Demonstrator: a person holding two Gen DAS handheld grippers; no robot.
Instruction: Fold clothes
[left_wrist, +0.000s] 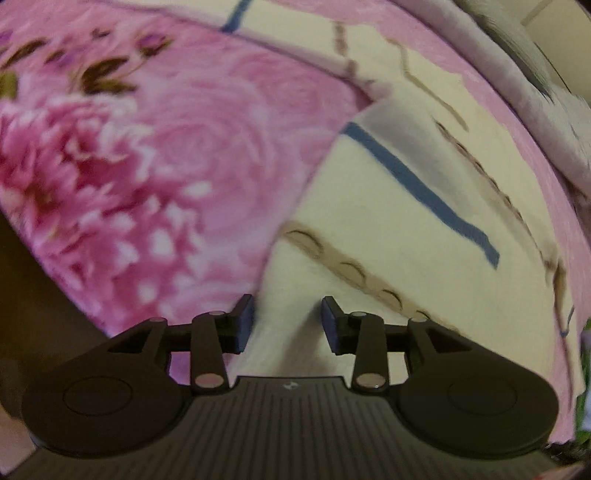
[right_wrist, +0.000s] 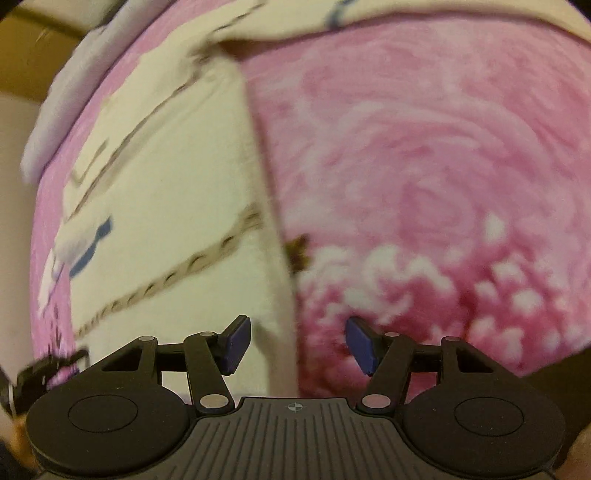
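A cream garment (left_wrist: 388, 229) with blue stripes and tan chain-like trim lies flat on a pink rose-print blanket (left_wrist: 166, 147). My left gripper (left_wrist: 288, 321) points down at its near corner. The jaws stand apart, and a raised fold of the cream cloth fills the gap between the blue pads. In the right wrist view the same garment (right_wrist: 159, 177) covers the left half of the picture. My right gripper (right_wrist: 298, 345) hangs open over the garment's straight side edge, with one pad above the cloth and the other above the blanket (right_wrist: 424, 184). Nothing is held there.
A pale lilac cloth (left_wrist: 535, 92) lies bunched along the blanket's far edge and also shows as the lilac cloth (right_wrist: 62, 110) in the right wrist view. Beyond it is a brown cardboard surface (right_wrist: 33, 48). Dark floor (left_wrist: 29, 295) lies past the blanket's near edge.
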